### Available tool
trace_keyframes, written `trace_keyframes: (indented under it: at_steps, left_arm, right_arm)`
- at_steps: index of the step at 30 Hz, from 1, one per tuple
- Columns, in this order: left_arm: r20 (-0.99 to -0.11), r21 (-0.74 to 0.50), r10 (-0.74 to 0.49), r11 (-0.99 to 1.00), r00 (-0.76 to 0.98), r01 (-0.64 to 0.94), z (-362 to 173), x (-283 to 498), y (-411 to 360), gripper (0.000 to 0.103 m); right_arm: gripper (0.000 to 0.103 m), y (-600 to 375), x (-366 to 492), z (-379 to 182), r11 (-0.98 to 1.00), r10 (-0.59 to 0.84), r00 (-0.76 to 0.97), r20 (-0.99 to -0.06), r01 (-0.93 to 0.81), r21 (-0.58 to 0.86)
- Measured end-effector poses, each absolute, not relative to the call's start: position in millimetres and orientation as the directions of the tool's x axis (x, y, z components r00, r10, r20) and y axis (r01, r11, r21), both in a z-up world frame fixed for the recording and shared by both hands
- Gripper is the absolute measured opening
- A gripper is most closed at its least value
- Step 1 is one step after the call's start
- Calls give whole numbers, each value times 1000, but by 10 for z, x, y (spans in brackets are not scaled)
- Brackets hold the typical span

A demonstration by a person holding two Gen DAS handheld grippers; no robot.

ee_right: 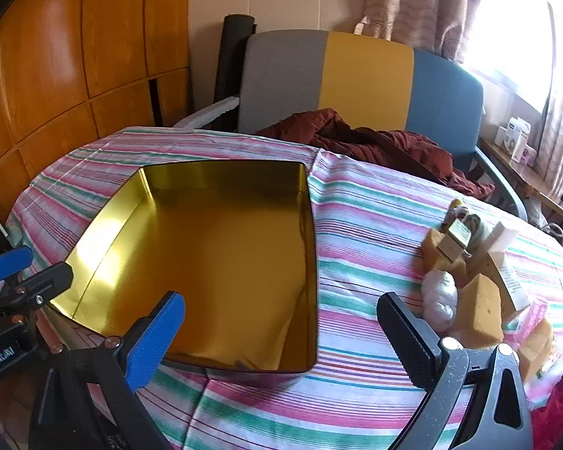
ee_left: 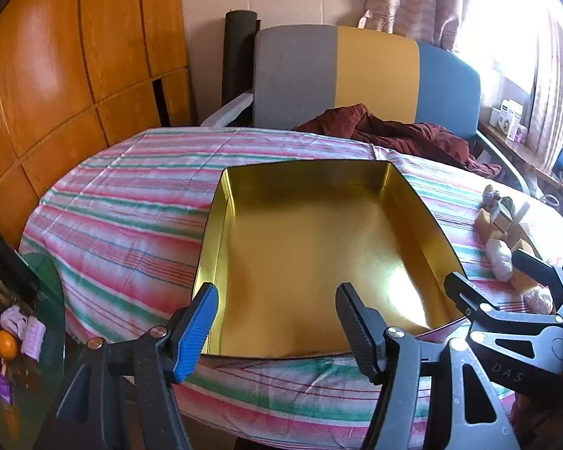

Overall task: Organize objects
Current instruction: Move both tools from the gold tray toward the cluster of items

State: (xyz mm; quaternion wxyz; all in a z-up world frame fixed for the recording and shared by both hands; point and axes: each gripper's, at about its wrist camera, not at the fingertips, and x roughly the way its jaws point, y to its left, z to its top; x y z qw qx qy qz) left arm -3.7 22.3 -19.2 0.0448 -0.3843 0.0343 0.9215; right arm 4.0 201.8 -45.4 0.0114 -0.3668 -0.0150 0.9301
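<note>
- Gold tin point(ee_left: 319, 247) sits open on the striped cloth point(ee_left: 131, 225), nothing inside it; same tin in right cam point(ee_right: 221, 262), left of centre.
- Left gripper point(ee_left: 277, 322): jaws wide apart, nothing between them, hovering at the tin's near edge. Blue pad on one finger, black ribbed pad on the other.
- Right gripper point(ee_right: 281, 333): also spread wide, holding nothing, over the tin's near right corner & the cloth.
- Right gripper also shows in left cam at the right edge point(ee_left: 506, 300), just beside the pile.
- Left gripper's tip shows in right cam at far left point(ee_right: 15, 273), near the tin's left wall.
- Pile of small items point(ee_right: 480, 273) on the cloth, right of the tin, apart from it: yellow sponge point(ee_right: 476, 311), white wrapped bundle point(ee_right: 439, 300), small boxes point(ee_right: 506, 281). Rest of pile too jumbled to tell.
- Behind the table: chair point(ee_left: 356, 75) w/ grey, yellow, blue back; dark red cloth point(ee_left: 394, 135) heaped on its seat, spilling against the table edge.
- Wood panel wall point(ee_left: 75, 75) to the left; curtain point(ee_right: 413, 0) & bright window on the right.
</note>
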Motion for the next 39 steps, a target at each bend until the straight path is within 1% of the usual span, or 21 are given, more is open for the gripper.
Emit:
trace_keyframes:
  at_steps: [9,17,32,34,37,39]
  left_arm:
    - [-680,89,53,-984,-732,-154,-73,-12,445,66]
    - [-665,109,81,-973,-742,-204,-25,17,614,66]
    - [-672,121,157,-940,-723,-317,-13,5,1006,66]
    - [-683,111,180,-932,-708,-344,-29,-13,1075,66]
    - [-714,51,248,-914,-655,-402,-57,-65,1192,66]
    - [-727,31,271,-905,-630,-425,-83,-85,1281,70]
  right_arm:
    - [103,2323,69,-444,-996,87,-726,-682,-82,-39]
    - [103,2714,139,-401,-984,150,-715,-683,-172,-36]
    - [103,3567,385,-334,-933,288,-670,-685,-356,-44]
    - [103,3700,423,-313,-924,305,-662,-684,-379,-44]
    - [103,3953,503,-262,-904,338,-650,-680,-426,-43]
    - [103,4130,568,-226,-888,361,-641,-677,-459,-38]
